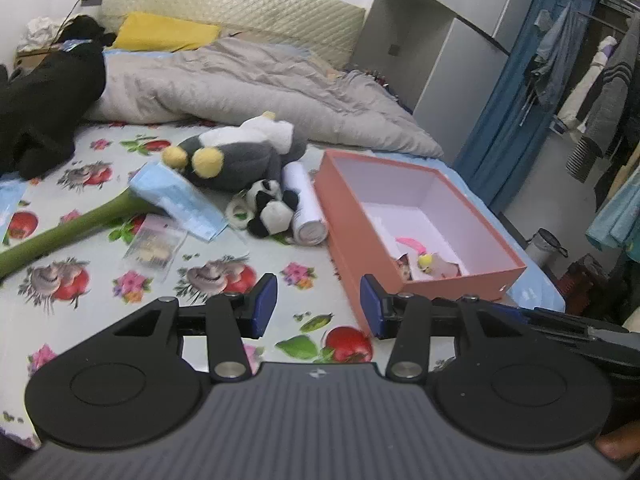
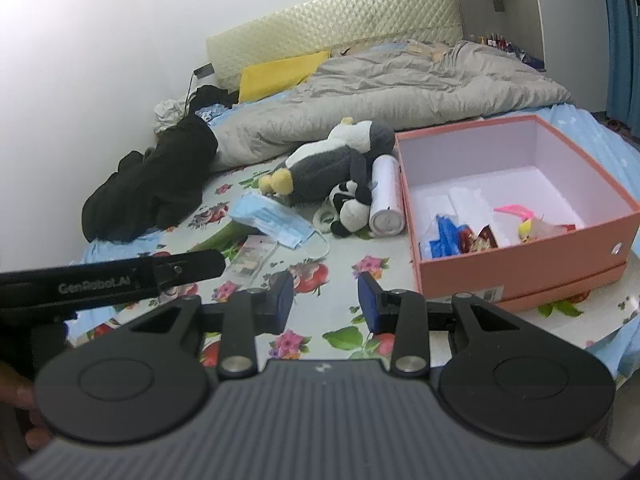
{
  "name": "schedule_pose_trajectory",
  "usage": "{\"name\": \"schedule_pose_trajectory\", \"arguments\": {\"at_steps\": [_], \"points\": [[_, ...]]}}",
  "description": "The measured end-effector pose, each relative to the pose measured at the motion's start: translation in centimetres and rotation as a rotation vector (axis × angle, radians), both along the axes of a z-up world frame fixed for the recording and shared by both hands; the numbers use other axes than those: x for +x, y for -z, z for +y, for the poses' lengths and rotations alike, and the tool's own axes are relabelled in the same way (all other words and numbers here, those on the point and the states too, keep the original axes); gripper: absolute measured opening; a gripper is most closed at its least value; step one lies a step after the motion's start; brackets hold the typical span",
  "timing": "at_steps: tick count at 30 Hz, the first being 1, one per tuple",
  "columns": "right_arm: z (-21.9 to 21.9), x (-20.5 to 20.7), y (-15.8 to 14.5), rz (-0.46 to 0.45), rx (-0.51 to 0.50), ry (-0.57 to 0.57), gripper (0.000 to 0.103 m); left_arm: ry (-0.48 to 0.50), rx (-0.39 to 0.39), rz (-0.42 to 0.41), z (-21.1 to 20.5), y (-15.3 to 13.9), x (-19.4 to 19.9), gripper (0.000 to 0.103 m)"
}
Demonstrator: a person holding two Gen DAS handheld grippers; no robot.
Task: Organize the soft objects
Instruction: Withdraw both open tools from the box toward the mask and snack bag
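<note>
A grey and white plush penguin (image 1: 240, 156) (image 2: 328, 160) lies on the flowered bedsheet, a small plush panda (image 1: 270, 208) (image 2: 352, 208) in front of it. An open pink box (image 1: 420, 216) (image 2: 520, 216) stands to their right and holds a few small items. My left gripper (image 1: 318, 306) hovers open and empty over the sheet, near the box's front corner. My right gripper (image 2: 325, 302) is open too, empty, above the sheet left of the box. The left gripper's black body (image 2: 112, 280) shows at the left of the right wrist view.
A white roll (image 1: 306, 208) (image 2: 385, 196) lies beside the panda. Blue face masks (image 1: 180, 200) (image 2: 272, 220), a green stem (image 1: 68, 232), a clear packet (image 1: 156, 244), black clothing (image 1: 40, 108), a grey duvet (image 1: 256, 88) and a yellow pillow (image 1: 164, 32) are on the bed. Clothes (image 1: 592, 80) hang at right.
</note>
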State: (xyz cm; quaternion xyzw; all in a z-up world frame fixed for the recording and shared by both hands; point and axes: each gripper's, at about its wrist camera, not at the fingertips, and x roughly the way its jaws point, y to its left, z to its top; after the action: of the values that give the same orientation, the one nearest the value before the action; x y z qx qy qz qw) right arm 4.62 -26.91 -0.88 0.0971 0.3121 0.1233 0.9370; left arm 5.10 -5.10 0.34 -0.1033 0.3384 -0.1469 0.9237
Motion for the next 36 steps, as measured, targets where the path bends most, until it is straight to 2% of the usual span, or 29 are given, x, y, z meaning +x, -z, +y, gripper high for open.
{"name": "schedule_pose_trajectory", "arguments": {"at_steps": [9, 19, 24, 33, 36], "points": [[1.9, -1.2, 2.6, 0.002, 0.011, -0.01, 0.039, -0.026, 0.02, 0.002, 1.5, 1.9, -1.8, 0.052], [3.6, -3.2, 4.1, 0.009, -0.006, -0.043, 0.039, -0.065, 0.029, 0.056, 3.2, 4.1, -4.4, 0.052], [4.0, -2.6, 4.8, 0.019, -0.005, -0.039, 0.039, -0.072, 0.052, 0.069, 3.8, 5.1, -3.1, 0.052], [4.9, 0.6, 6.1, 0.028, -0.023, -0.051, 0.039, -0.097, 0.061, 0.092, 4.7, 6.9, 1.7, 0.052], [5.2, 1.9, 6.6, 0.036, -0.033, -0.056, 0.039, -0.114, 0.068, 0.103, 5.2, 7.6, 3.3, 0.056]]}}
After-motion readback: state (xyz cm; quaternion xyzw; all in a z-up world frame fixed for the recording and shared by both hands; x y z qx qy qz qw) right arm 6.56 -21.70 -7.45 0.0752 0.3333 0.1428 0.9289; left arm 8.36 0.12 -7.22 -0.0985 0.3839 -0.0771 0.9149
